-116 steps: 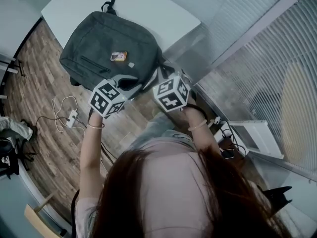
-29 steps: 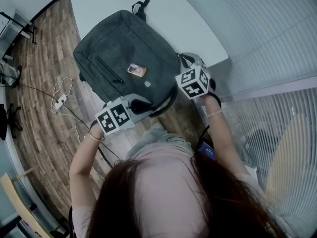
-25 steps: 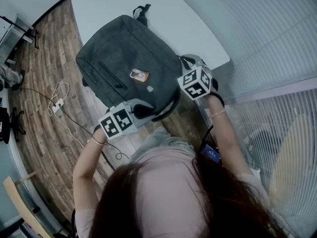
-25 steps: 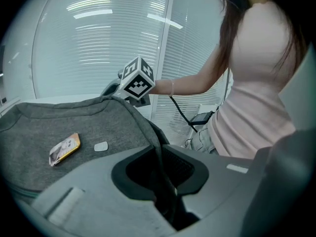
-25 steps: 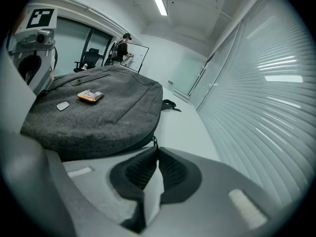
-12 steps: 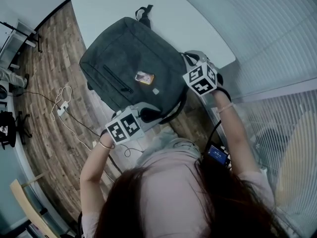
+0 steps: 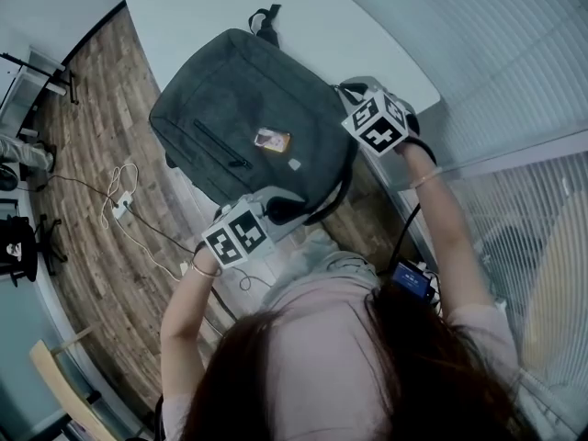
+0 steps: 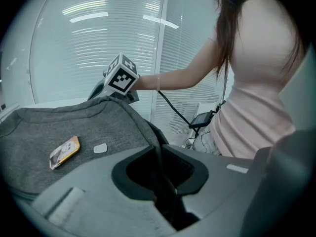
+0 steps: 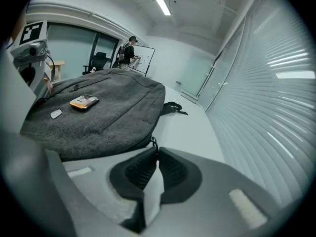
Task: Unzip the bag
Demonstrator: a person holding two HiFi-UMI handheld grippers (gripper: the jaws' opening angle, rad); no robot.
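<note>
A dark grey bag (image 7: pixel 241 108) is seen lying flat on a white surface (image 7: pixel 312 30). Its carry handle (image 7: pixel 265 18) is turned to the far end, and a small orange tag (image 7: pixel 272 139) and a pale patch (image 7: pixel 294 164) are carried on its upper face.

The left hand-held gripper (image 8: pixel 159 154) is placed at the corner of the bag nearest the person. Its jaws are brought together on a dark strap (image 8: pixel 163 186) that runs from the bag's edge down between the pads. In the left gripper view the bag's grey face is spread out ahead and to the left of the jaws.

The right hand-held gripper (image 9: pixel 156 149) is set against the bag's right-hand edge in the head view, farther from the person than the left one. Its jaw tips are pinched on the small zipper pull (image 9: pixel 154 143) at the bag's lower seam. In the right gripper view the bag is seen just beyond the tips and to their left, with bare surface to the right.
</note>
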